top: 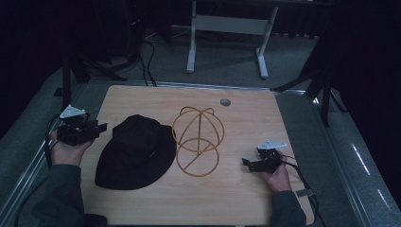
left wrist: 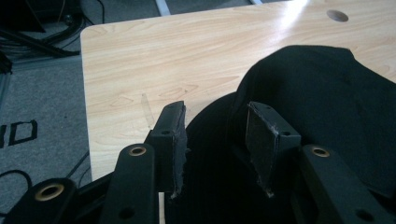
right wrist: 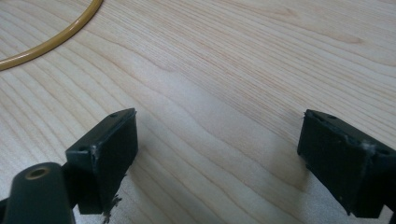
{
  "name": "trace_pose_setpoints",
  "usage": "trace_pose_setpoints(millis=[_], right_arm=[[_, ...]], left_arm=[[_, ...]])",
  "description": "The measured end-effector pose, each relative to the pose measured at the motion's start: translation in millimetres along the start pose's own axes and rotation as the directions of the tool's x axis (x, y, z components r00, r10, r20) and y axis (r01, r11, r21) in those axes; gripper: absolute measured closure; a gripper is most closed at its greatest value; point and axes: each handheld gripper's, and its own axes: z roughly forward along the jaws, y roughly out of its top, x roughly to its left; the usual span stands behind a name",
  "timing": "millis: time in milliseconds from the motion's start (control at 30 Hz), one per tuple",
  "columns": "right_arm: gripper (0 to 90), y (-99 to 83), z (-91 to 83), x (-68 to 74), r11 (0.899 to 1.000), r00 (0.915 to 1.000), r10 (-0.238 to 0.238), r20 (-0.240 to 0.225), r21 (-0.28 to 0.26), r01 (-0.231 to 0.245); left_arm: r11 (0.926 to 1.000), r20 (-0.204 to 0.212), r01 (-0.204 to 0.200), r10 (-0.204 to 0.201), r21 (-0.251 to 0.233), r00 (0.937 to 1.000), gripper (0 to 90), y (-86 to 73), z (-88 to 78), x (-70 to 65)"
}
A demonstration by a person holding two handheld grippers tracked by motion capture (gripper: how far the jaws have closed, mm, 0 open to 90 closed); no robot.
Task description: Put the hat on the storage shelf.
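A black bucket hat [top: 135, 151] lies flat on the left half of the wooden table [top: 142, 97]. To its right stands a golden wire hat stand [top: 197, 139] with a domed cage over a ring base. My left gripper [top: 100, 127] hovers at the hat's left brim. In the left gripper view this gripper [left wrist: 217, 140] is open, and the hat [left wrist: 317, 102] fills the space beyond and below its pads. My right gripper [top: 246, 162] rests low on the table right of the stand. It is wide open [right wrist: 224, 158] over bare wood, with the stand's ring [right wrist: 51, 39] at the upper left.
A round grommet hole [top: 225, 101] sits near the table's far edge. A white desk frame [top: 191, 42] and cables [top: 149, 61] lie on the floor behind. The table's left edge [left wrist: 86, 116] runs close to my left gripper, with grey carpet beyond.
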Motion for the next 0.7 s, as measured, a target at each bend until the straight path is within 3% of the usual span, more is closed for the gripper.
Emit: trace_pose_setpoints(millis=[367, 700], right_arm=[[12.1, -0.6, -0.6, 1.1, 1.000, 0.9999, 0.010, 0.011, 0.000, -0.010], [12.1, -1.0, -1.2, 1.5, 1.000, 0.9998, 0.014, 0.014, 0.001, -0.014]], left_arm=[[0.9997, 0.038, -0.011, 0.010, 0.022, 0.9992, 58.0, -1.3, -3.7, -4.5], [0.9942, 0.110, -0.072, 0.063, 0.079, 0.9920, 57.8, 1.4, -7.9, -9.8]])
